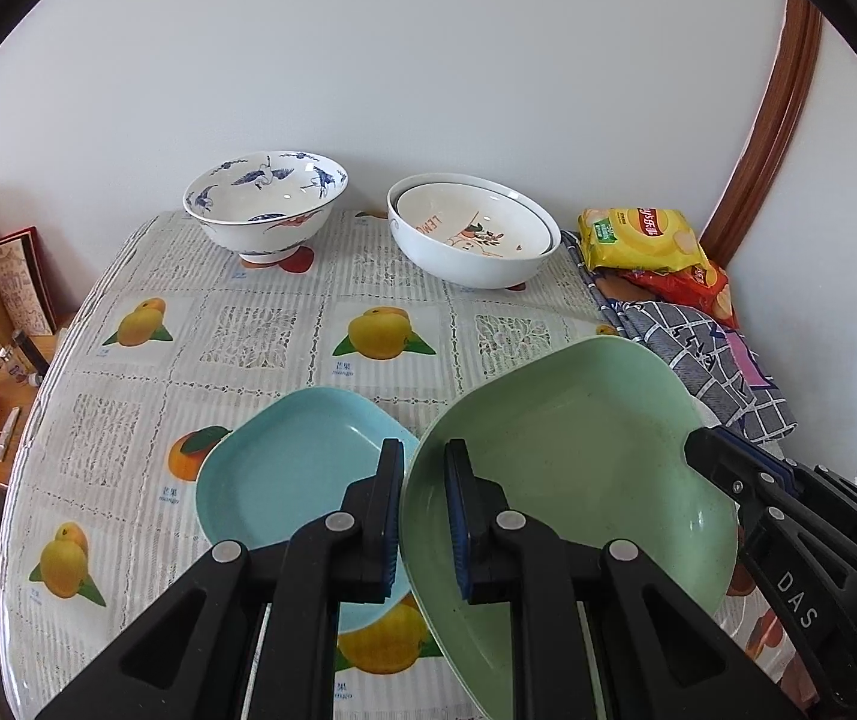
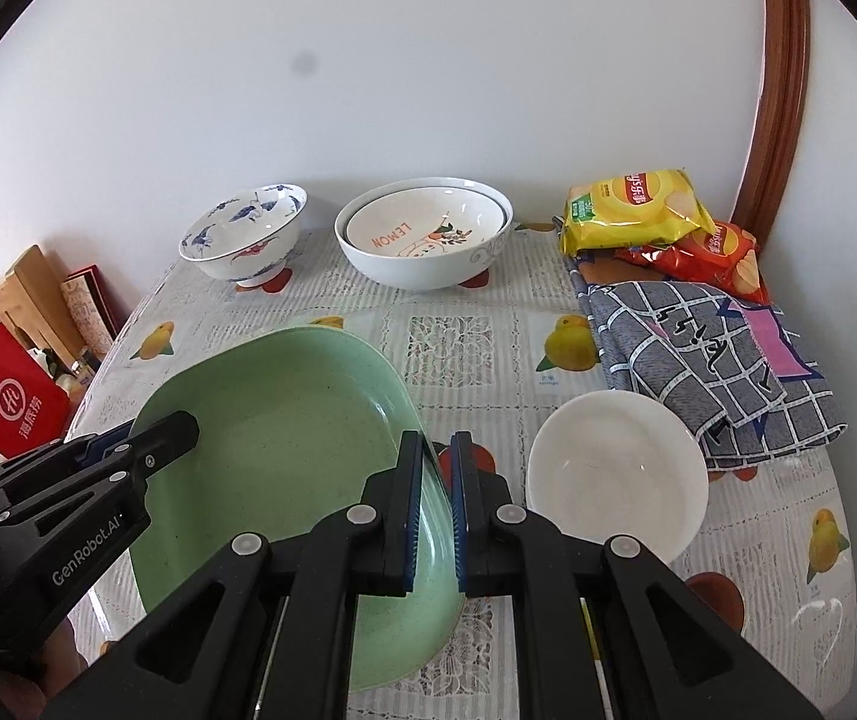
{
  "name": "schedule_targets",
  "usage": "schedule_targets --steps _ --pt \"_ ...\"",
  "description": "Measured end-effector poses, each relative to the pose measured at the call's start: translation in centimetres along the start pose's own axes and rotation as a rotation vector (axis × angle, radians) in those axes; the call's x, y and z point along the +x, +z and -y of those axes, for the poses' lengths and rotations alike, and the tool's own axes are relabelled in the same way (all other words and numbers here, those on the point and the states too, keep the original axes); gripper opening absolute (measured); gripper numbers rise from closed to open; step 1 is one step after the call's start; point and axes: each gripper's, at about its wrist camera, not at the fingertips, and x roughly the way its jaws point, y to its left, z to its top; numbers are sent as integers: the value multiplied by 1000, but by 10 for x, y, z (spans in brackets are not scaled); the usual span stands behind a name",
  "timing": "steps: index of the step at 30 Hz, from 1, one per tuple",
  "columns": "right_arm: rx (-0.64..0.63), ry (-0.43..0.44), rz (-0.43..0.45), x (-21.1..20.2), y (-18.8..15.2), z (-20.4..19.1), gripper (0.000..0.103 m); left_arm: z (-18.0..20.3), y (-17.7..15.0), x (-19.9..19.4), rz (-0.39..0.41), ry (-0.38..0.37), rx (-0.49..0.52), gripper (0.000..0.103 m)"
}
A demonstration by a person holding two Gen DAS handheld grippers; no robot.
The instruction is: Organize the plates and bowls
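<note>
Hovering above a worktop (image 1: 260, 324) in fruit-print cloth: a wide, pale green plastic plate (image 1: 578, 480), tilted. Gripping its left rim, left tongs (image 1: 422, 516); clamping its right rim, right tongs (image 2: 435, 510). Lying flat below left, a light blue plastic plate (image 1: 290, 480).

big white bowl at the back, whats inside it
A smaller bowl printed LEMON is nested inside the big white bowl. Anything beneath the inner bowl is covered.

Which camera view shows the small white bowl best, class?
The right wrist view: the small white bowl sits whole and unobstructed on the tablecloth beside the held green plate. The left wrist view does not show it.
</note>
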Motion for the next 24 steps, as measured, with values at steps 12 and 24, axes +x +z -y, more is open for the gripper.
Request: schedule_targets --steps 12,24 --pt "11 2 32 -30 -17 -9 9 -7 -17 -26 20 -14 -17 14" --pt "25 19 31 -32 -26 -19 9 -16 -23 -30 15 -11 -23 14"
